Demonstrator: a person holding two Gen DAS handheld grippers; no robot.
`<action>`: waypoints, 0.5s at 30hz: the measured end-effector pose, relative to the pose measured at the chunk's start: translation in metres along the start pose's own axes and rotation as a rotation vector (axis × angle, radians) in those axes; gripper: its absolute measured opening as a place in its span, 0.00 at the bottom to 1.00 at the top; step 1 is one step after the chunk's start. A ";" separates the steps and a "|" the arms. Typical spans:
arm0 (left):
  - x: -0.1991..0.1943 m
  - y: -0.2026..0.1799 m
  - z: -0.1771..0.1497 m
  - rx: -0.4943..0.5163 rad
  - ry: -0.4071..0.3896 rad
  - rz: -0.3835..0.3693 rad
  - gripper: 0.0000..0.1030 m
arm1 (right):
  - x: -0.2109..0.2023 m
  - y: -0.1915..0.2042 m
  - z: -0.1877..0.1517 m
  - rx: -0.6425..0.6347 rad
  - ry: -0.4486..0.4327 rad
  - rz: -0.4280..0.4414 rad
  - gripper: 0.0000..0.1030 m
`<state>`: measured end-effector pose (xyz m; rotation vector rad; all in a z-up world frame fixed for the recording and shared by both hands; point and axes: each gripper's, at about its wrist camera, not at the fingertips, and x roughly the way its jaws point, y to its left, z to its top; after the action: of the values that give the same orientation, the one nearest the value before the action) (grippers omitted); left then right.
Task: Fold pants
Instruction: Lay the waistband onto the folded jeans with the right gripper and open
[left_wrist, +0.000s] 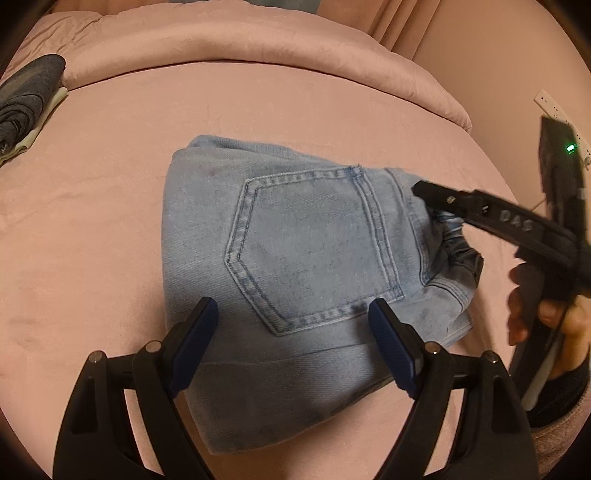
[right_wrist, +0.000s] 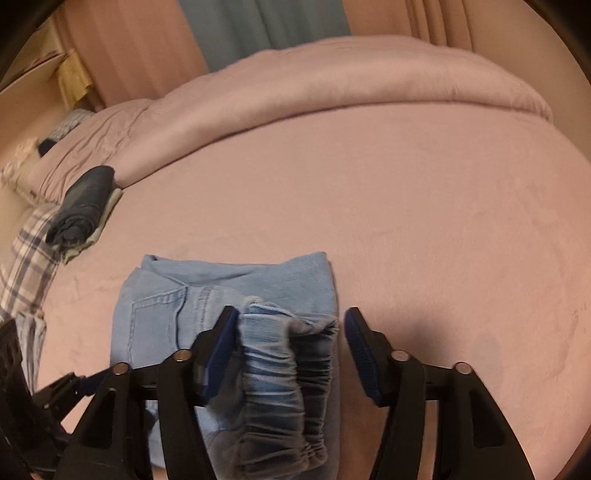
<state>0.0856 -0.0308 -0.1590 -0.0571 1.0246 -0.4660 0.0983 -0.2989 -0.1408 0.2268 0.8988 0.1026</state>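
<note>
**Folded jeans on the pink bed, both grippers released**

Nearest the left wrist camera, the left gripper (left_wrist: 291, 314) hangs over the near part of the folded pants (left_wrist: 306, 266), its blue-padded fingers (left_wrist: 195, 343) spread wide with denim under the gap and neither pad pressing the cloth. Just past them lies the back pocket (left_wrist: 314, 251), face up, its double stitching plain. At the right end of the bundle the gathered waistband (left_wrist: 458, 251) bunches up, and there the right gripper (left_wrist: 424, 192) reaches in from the side with a fingertip at the waistband edge; a hand (left_wrist: 543, 314) holds its grip below.

In the right wrist view, the right gripper (right_wrist: 288, 325) straddles that same waistband (right_wrist: 288, 376). Its left pad (right_wrist: 218, 350) lies against the bunched fabric, while the right pad stands clear of it with bare sheet between, so the jaws are released rather than clamped. The pants (right_wrist: 221, 291) sit as a compact light-blue rectangle on the pink bed sheet (right_wrist: 424, 221).

Farther off to the left, a dark rolled garment (right_wrist: 83, 206) rests on a pale folded one, with plaid cloth (right_wrist: 29, 258) beside it. Beyond, a pink duvet (right_wrist: 332, 81) ridges across the far bed, and curtains (right_wrist: 258, 26) hang behind.
</note>
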 end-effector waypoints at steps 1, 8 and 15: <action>-0.001 -0.001 0.002 -0.002 -0.005 -0.003 0.81 | 0.001 -0.002 -0.001 0.005 0.001 -0.001 0.62; -0.010 -0.007 0.032 -0.019 -0.065 -0.023 0.81 | -0.008 -0.006 -0.006 0.033 -0.017 0.021 0.63; 0.004 -0.009 0.063 -0.026 -0.083 0.003 0.81 | -0.027 -0.008 -0.013 0.072 -0.022 0.057 0.63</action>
<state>0.1363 -0.0512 -0.1267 -0.0979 0.9493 -0.4443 0.0711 -0.3099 -0.1303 0.3203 0.8753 0.1211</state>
